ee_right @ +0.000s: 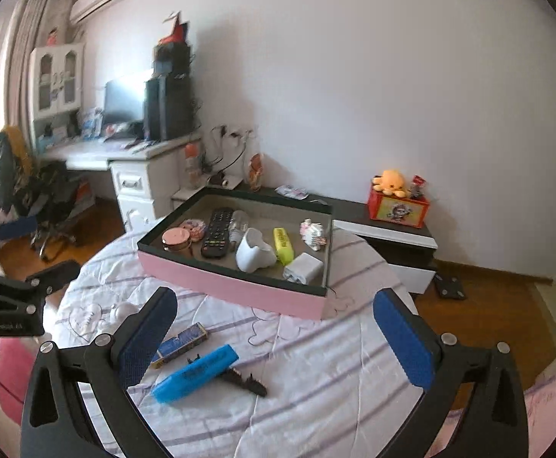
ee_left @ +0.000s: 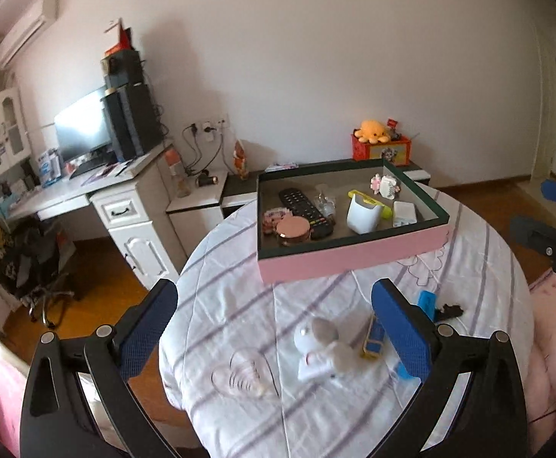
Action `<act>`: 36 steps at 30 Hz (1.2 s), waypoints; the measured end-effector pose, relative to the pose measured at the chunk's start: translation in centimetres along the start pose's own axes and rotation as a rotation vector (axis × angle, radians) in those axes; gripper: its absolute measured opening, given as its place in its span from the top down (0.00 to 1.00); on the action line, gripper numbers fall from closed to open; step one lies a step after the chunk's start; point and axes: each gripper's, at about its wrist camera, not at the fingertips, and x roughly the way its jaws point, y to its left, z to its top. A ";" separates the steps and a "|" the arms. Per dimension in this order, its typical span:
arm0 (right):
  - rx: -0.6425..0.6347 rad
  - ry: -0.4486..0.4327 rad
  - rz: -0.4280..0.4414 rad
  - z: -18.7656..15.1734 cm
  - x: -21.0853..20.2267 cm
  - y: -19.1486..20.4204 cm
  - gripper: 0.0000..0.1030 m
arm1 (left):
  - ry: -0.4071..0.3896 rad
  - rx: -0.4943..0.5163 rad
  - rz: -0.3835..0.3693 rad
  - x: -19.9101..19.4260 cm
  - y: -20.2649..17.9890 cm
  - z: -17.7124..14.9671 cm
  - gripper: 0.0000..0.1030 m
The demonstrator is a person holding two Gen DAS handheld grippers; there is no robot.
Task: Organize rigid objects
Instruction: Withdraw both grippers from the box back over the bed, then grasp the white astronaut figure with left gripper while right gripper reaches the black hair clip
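A pink box (ee_left: 339, 263) with a dark rim stands at the far side of the round table. It holds a black remote (ee_left: 304, 210), a rose-gold compact (ee_left: 293, 229), a white cup (ee_left: 363, 215), a yellow highlighter (ee_right: 282, 244) and a white charger (ee_right: 304, 267). On the cloth in front lie a white figurine (ee_left: 316, 347), a clear heart dish (ee_left: 240, 378), a small blue-and-yellow box (ee_right: 180, 345), a blue highlighter (ee_right: 196, 374) and a black hair clip (ee_right: 245, 379). My left gripper (ee_left: 274, 328) hovers open above the figurine. My right gripper (ee_right: 274, 339) is open and empty, just right of the blue highlighter.
The table wears a white striped cloth (ee_right: 335, 381). A white desk (ee_left: 125, 206) with a monitor and an office chair (ee_left: 30, 267) stand to the left. A low cabinet (ee_right: 388, 236) along the wall carries an orange box with a yellow plush octopus (ee_right: 390, 183). Wooden floor surrounds the table.
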 end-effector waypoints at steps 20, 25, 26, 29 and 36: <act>0.094 0.090 -0.064 -5.3 -1.5 -1.6 0.00 | 0.070 -0.025 -0.008 -1.4 0.4 -3.8 0.00; 0.098 0.138 -0.063 -6.5 -0.3 -1.9 0.00 | 0.101 -0.016 -0.007 -0.4 0.3 -4.6 0.00; 0.097 0.152 -0.061 -6.8 0.2 -1.8 0.00 | 0.108 -0.010 -0.011 -0.1 0.2 -4.7 0.00; 0.076 0.196 -0.076 -7.6 1.6 -1.5 0.00 | 0.133 0.012 -0.019 0.8 -0.3 -5.3 0.00; 0.019 0.310 -0.073 -9.6 5.7 0.0 0.00 | 0.198 0.054 -0.035 3.4 -1.6 -6.3 0.00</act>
